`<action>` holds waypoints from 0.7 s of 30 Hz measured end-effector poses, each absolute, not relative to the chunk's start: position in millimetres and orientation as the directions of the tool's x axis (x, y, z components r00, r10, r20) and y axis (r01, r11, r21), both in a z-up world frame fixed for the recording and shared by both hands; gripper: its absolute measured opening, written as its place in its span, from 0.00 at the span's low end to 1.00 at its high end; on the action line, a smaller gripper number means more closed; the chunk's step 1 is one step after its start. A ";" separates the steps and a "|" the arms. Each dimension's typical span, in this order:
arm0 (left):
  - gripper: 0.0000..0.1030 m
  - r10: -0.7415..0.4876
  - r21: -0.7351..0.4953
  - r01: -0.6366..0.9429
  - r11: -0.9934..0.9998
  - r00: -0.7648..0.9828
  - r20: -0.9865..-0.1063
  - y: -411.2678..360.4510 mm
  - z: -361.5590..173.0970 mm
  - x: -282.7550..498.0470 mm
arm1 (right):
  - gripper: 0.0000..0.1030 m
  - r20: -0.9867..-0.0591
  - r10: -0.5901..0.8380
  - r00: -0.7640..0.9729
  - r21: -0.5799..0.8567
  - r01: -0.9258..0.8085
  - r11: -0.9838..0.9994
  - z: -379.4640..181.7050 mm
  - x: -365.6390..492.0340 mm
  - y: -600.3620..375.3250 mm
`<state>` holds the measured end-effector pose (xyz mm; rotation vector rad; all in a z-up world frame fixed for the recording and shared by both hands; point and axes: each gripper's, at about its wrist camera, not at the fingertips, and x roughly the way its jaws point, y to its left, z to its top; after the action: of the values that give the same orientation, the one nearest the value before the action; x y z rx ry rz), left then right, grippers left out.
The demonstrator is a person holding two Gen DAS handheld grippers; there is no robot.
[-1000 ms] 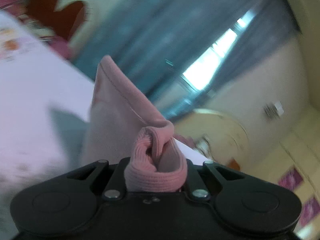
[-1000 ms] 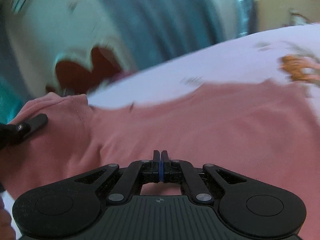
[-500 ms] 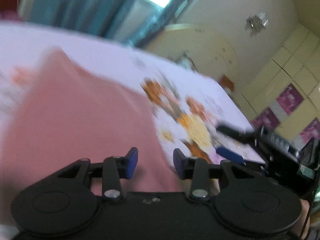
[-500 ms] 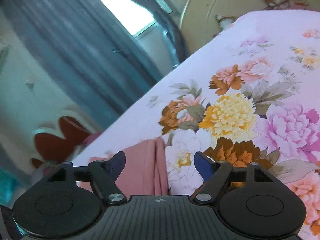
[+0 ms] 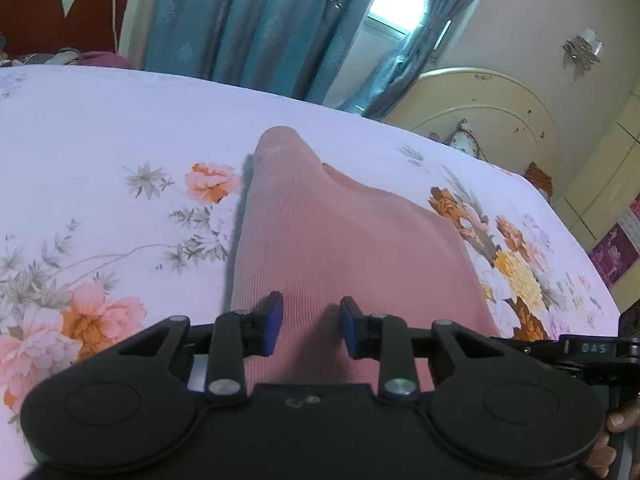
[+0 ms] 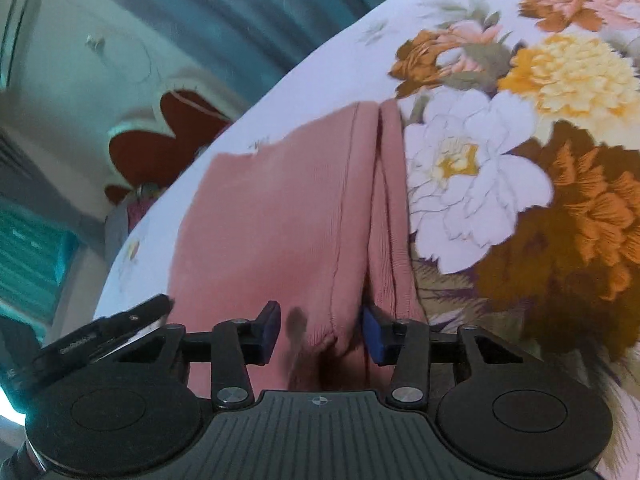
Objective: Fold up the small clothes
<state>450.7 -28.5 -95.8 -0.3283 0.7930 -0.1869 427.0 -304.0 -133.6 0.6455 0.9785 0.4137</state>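
Observation:
A pink ribbed garment (image 5: 336, 232) lies folded on the flowered bedsheet (image 5: 100, 140). My left gripper (image 5: 310, 324) is open, its blue pads just above the near end of the garment. In the right wrist view the same pink garment (image 6: 272, 216) shows a folded edge and a seam down its right side. My right gripper (image 6: 320, 330) is open, with the garment's near folded edge lying between its pads, not pinched.
The bed's cream footboard (image 5: 492, 108) and teal curtains (image 5: 260, 20) stand beyond the bed. A red and white headboard (image 5: 64, 4) is at far left. The other gripper's tip (image 6: 104, 330) shows at the left of the right wrist view.
A second ago my left gripper was shut on the pink garment's cuff and my right was shut. Both opened and let the garment down; both now hover low over its near edge.

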 end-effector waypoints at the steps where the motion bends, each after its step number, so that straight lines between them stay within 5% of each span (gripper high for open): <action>1: 0.29 -0.286 -0.357 0.045 0.933 0.693 -0.661 -31.3 -91.2 449.0 | 0.43 -0.632 0.589 0.504 0.662 -0.045 0.748 -132.2 428.8 -303.4; 14: 0.29 -0.323 -0.364 0.082 0.928 0.666 -0.673 -31.4 -106.8 450.8 | 0.43 -0.638 0.545 0.545 0.554 -0.167 0.816 -106.7 422.8 -281.2; 21: 0.29 -0.372 -0.421 0.087 0.903 0.649 -0.664 -18.6 -98.0 448.3 | 0.44 -0.701 0.530 0.477 0.583 -0.045 0.811 -129.9 446.9 -284.6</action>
<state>448.3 -18.6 -98.0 -0.3713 0.8281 -0.2678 446.9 -284.6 -129.9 0.5370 1.0224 0.3724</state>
